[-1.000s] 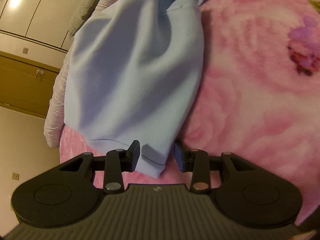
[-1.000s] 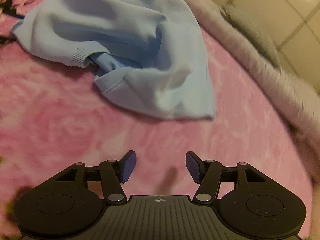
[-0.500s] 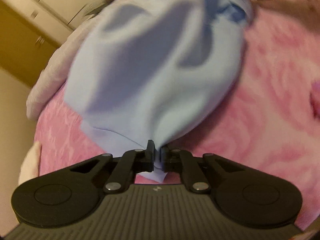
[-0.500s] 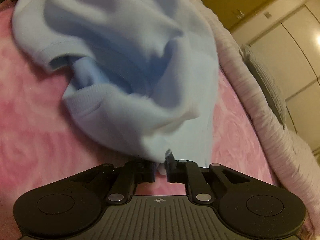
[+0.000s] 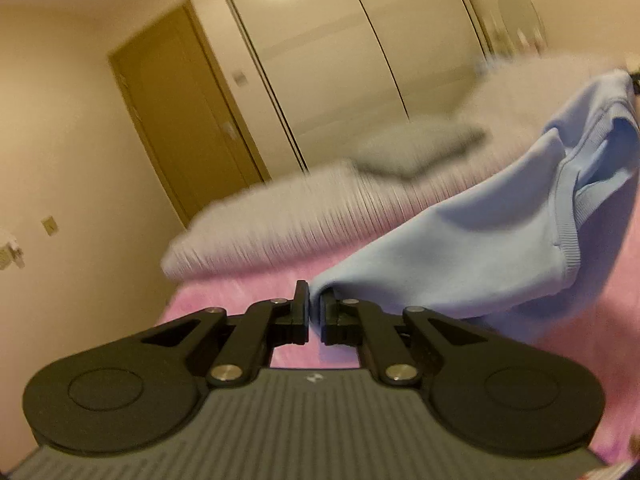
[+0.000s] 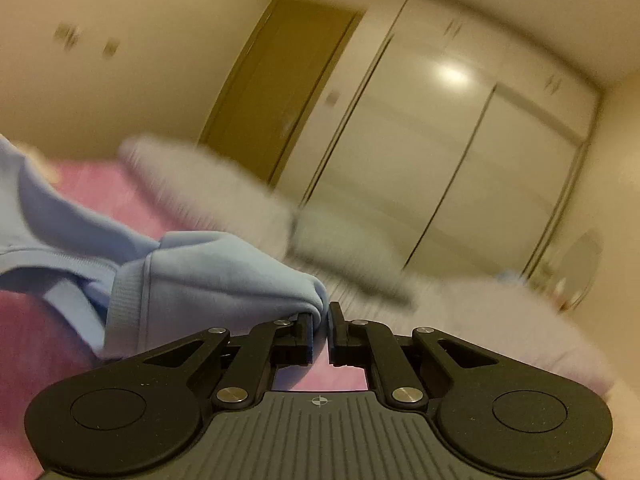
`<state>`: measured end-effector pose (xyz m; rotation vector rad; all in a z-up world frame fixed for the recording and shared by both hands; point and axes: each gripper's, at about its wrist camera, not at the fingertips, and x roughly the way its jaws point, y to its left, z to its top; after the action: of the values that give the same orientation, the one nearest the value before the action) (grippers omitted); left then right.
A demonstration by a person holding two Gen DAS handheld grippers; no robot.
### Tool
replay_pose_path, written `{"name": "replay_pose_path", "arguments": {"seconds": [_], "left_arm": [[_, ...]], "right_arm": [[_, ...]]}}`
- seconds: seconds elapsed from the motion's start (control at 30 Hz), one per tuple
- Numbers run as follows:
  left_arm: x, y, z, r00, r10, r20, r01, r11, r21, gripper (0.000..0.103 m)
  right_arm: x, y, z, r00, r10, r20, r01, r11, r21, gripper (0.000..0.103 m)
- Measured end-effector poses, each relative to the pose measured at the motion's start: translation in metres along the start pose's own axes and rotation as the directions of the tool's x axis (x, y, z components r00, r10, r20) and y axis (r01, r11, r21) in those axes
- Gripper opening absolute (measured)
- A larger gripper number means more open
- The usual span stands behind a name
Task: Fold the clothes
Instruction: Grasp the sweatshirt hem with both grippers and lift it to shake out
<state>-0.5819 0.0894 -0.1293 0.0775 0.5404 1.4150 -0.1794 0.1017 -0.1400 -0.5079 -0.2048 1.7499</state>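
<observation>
The light blue sweatshirt (image 5: 472, 240) is soft, matte fleece with ribbed knit bands at its cuff and hem; it hangs slack in broad folds above the bed. The left hand-held gripper (image 5: 314, 308) has its black jaws pressed together, pinching a corner of the sweatshirt, and from there the cloth sweeps out toward 2 o'clock. The right hand-held gripper (image 6: 325, 318) is likewise clamped on a bunched edge of the same sweatshirt (image 6: 208, 276), which trails away toward 9 o'clock with a ribbed band showing.

Under the garment lies a fuzzy pink blanket (image 5: 224, 300), and beyond it, at about 12 o'clock, a pale ribbed quilt (image 5: 280, 224) with a grey pillow (image 5: 416, 152) on it, both blurred. Behind stand a brown wooden door (image 5: 188, 120) and glossy cream wardrobe panels (image 5: 360, 60).

A second ago both pairs of jaws stood wide apart, low over the blanket, with the sweatshirt lying crumpled on it. Since then they have closed on the fabric and lifted it, so both views now look across the room instead of down at the bed.
</observation>
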Motion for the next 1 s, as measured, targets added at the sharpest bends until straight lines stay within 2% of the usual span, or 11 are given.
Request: {"name": "replay_pose_path", "arguments": {"seconds": [0.13, 0.3, 0.43, 0.53, 0.67, 0.77, 0.8, 0.87, 0.9, 0.93, 1.0], "left_arm": [[-0.046, 0.022, 0.049, 0.995, 0.019, 0.102, -0.011, 0.996, -0.083, 0.003], [-0.084, 0.047, 0.102, 0.981, 0.032, 0.192, -0.007, 0.992, -0.129, 0.003], [-0.082, 0.063, 0.132, 0.970, 0.032, 0.240, 0.005, 0.988, -0.153, 0.004], [-0.055, 0.070, 0.137, 0.973, 0.008, 0.230, 0.038, 0.980, -0.195, 0.004], [0.064, 0.067, 0.134, 0.991, -0.110, 0.080, 0.130, 0.939, -0.319, 0.007], [0.163, 0.049, 0.119, 0.973, -0.191, -0.130, 0.129, 0.916, -0.381, 0.017], [0.192, 0.041, 0.112, 0.952, -0.220, -0.213, 0.124, 0.913, -0.389, 0.018], [0.224, 0.026, 0.091, 0.905, -0.256, -0.341, 0.109, 0.912, -0.395, 0.018], [0.233, 0.019, 0.078, 0.882, -0.261, -0.392, 0.096, 0.914, -0.393, 0.018], [0.235, 0.015, 0.065, 0.870, -0.261, -0.418, 0.086, 0.915, -0.393, 0.018], [0.227, 0.009, 0.039, 0.853, -0.271, -0.446, 0.079, 0.912, -0.403, 0.019]], "right_arm": [[-0.042, -0.026, 0.057, 0.990, -0.058, 0.128, 0.057, 0.998, 0.014, 0.006], [-0.087, -0.055, 0.119, 0.958, -0.120, 0.259, 0.126, 0.992, -0.007, 0.006], [-0.104, -0.070, 0.156, 0.928, -0.172, 0.329, 0.189, 0.982, -0.018, 0.006], [-0.083, -0.077, 0.172, 0.927, -0.192, 0.323, 0.209, 0.978, -0.017, 0.006], [0.001, -0.077, 0.160, 0.971, -0.177, 0.159, 0.177, 0.984, 0.013, 0.006], [0.091, -0.074, 0.132, 0.984, -0.137, -0.110, 0.139, 0.990, 0.009, 0.011], [0.125, -0.073, 0.121, 0.967, -0.114, -0.228, 0.120, 0.993, 0.009, 0.014], [0.160, -0.074, 0.099, 0.922, -0.050, -0.384, 0.086, 0.993, 0.076, 0.044], [0.168, -0.075, 0.087, 0.899, -0.011, -0.438, 0.074, 0.989, 0.128, 0.051], [0.176, -0.077, 0.076, 0.872, 0.032, -0.488, 0.065, 0.981, 0.180, 0.059], [0.188, -0.080, 0.054, 0.814, 0.117, -0.569, 0.062, 0.956, 0.285, 0.059]]}}
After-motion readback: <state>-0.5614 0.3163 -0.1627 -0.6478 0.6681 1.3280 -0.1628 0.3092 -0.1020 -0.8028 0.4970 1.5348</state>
